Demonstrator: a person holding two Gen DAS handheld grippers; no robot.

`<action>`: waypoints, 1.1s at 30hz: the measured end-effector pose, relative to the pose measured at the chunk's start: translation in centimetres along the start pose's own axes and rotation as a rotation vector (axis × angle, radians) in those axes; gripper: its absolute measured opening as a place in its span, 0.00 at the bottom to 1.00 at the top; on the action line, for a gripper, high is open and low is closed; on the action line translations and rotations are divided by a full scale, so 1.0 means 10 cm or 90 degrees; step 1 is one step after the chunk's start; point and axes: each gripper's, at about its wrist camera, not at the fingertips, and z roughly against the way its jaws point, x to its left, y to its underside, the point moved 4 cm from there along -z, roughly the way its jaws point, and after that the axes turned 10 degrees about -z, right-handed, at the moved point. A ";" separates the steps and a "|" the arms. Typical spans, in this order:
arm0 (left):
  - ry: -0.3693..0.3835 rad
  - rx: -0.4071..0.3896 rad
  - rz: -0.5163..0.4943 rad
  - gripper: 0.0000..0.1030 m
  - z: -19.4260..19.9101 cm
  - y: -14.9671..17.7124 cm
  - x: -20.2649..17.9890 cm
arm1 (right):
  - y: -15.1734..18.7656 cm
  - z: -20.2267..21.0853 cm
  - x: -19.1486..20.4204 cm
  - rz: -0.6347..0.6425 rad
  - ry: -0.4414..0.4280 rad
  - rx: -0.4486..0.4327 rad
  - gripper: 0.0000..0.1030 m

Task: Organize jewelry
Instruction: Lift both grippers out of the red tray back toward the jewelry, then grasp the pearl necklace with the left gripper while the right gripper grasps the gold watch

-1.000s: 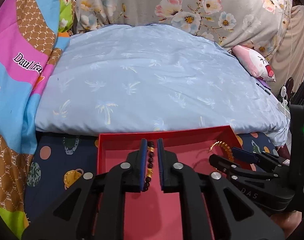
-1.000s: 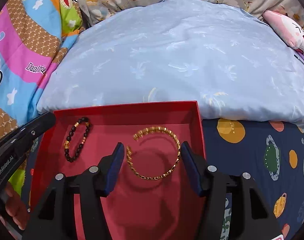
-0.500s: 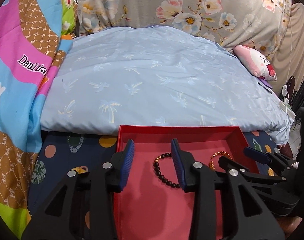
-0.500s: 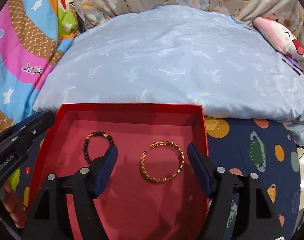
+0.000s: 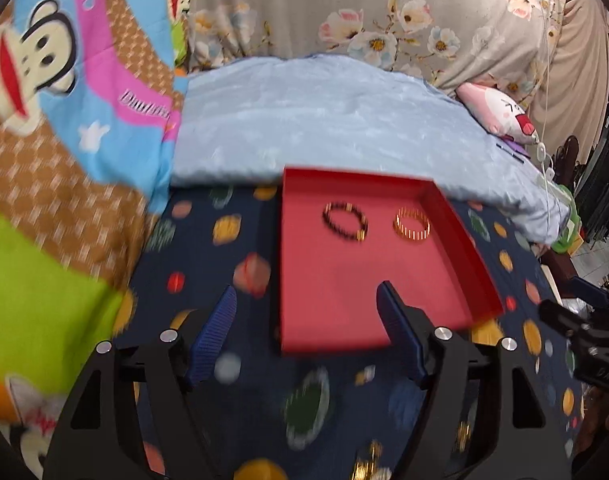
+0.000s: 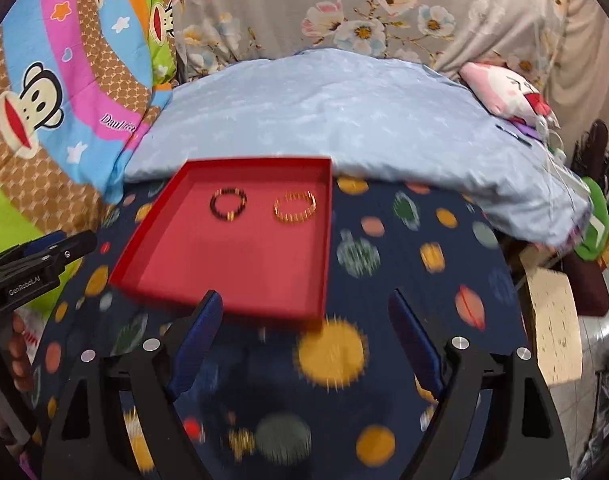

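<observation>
Both bracelets lie side by side toward the far end of the red tray [image 6: 240, 268]: the dark bead bracelet [image 6: 228, 204] on the left and the gold bangle [image 6: 295, 207] on the right, close but not touching. The tray sits on a navy bedsheet [image 6: 404, 248] dotted with planets, its far edge up against a pale blue pillow [image 6: 344, 108].

The left gripper [image 5: 304, 328] has just been opening and now gapes with nothing between its blue pads; it hangs over the tray's near left corner, well back from the beads. The right gripper [image 6: 304, 332] has likewise just been spreading and is empty too, hovering over the tray's near edge and the sheet. At the left edge of the right view a hand [image 6: 14, 344] grips the other tool's handle.

To my eye the placing step is finished and this is the retreat: both pieces dropped, both tongs let go. No other jewelry shows clearly in either view, though a gold glint on the sheet near the bottom is too blurred to name. If more remains, the next move calls for finding it off-tray and closing gently on a thin, slippery ring of metal or beads.
</observation>
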 end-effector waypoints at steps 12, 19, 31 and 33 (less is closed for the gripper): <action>0.042 0.116 0.002 0.68 0.21 1.29 -0.33 | 1.30 0.54 -0.22 -0.046 -0.014 0.072 0.80; 0.042 0.138 -0.005 0.63 0.04 1.50 -0.47 | 1.67 0.48 -0.10 -0.031 -0.022 0.109 0.80; 0.112 0.132 0.012 0.19 0.11 1.49 -0.60 | 1.93 0.29 0.16 0.012 -0.041 0.145 0.62; 0.118 0.132 0.020 0.19 0.15 1.51 -0.60 | 1.95 0.26 0.17 0.016 -0.043 0.150 0.59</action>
